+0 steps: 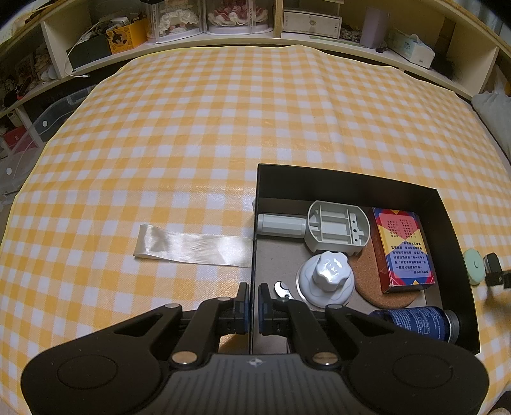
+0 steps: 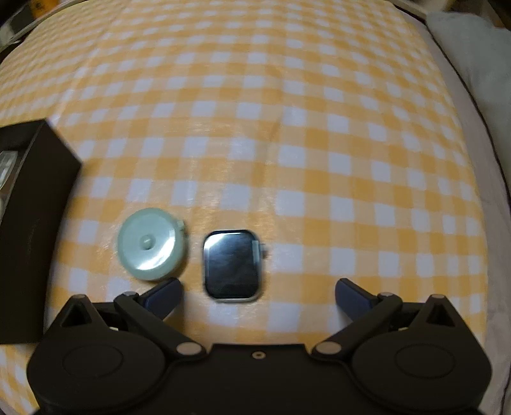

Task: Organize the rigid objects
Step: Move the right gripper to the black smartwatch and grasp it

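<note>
**Two loose items left beside the box, and your left grip is on the box wall**

Your left gripper (image 1: 253,303) is nearly shut, its pads straddling the near-left wall of the black box (image 1: 351,178); it looks pinched on that wall, steadying it. Your right gripper (image 2: 258,297) is spread wide with nothing between its fingers, hovering just short of the smartwatch face (image 2: 231,265), which lies at lower centre of the right wrist view. The mint round tape measure (image 2: 150,244) sits just left of the watch, between it and the box.

What could go wrong: the right view is blurred, so you are probably moving. Come down off-centre and the left finger may nudge the tape measure, which lies just beside it. The watch is flat and glossy; closing across its face instead of its edges could let it slide or tip. If your left grip tugs, the box could skid on the cloth and shift its contents: the grey plastic bracket (image 1: 335,228), white knob (image 1: 329,269), printed carton (image 1: 402,249), cork coaster (image 1: 370,281) and blue bottle (image 1: 418,320). Free floor inside the box is mostly at its left.

Everything rests on a yellow-and-white checked cloth (image 1: 191,134), lightly creased, with a satin ribbon (image 1: 191,245) lying left of the box. Cluttered shelves (image 1: 255,22) line the top of the left view.
</note>
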Tool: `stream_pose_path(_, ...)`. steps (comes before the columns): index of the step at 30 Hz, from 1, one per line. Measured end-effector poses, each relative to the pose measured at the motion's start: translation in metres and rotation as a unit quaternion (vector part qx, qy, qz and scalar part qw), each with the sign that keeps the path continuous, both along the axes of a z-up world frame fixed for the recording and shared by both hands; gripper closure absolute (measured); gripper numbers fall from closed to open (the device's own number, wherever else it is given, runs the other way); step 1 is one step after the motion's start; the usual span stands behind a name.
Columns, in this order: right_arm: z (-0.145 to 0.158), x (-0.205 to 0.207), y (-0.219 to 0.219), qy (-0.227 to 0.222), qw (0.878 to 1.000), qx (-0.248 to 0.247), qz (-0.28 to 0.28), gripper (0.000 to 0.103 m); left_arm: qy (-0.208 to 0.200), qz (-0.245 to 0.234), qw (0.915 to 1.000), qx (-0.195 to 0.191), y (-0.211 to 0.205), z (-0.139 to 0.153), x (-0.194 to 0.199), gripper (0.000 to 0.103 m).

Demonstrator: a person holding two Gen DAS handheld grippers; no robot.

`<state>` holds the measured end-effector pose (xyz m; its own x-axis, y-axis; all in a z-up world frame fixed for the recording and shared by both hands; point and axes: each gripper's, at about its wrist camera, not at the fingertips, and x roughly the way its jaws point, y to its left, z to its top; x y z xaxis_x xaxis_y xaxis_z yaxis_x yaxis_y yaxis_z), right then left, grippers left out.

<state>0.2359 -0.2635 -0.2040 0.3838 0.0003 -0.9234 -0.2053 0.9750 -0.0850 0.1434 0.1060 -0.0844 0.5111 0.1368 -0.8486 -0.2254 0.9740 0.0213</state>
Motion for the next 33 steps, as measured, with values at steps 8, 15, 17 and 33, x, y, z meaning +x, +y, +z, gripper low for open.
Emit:
stream_pose_path(8,0.011,0.010,-0.035,-0.013,0.995,-0.024,-0.095,0.000,0.000,0.000,1.0000,0.000,0.000,0.000,0.001,0.099)
stream_pose_path(15,0.022,0.014,-0.052,-0.031,0.990,-0.011,-0.135,0.000,0.000,0.000,1.0000,0.000,-0.001,0.001,0.000,0.099)
stream_pose_path(17,0.025,0.013,-0.056,-0.041,0.987,0.038,-0.148,0.000,0.000,0.000,1.0000,0.000,0.000,0.000,0.001,0.099)
stream_pose_path(33,-0.004,0.022,-0.025,-0.038,0.996,0.023,-0.074,0.000,0.000,0.000,1.0000,-0.002,-0.001,0.001,0.000,0.099)
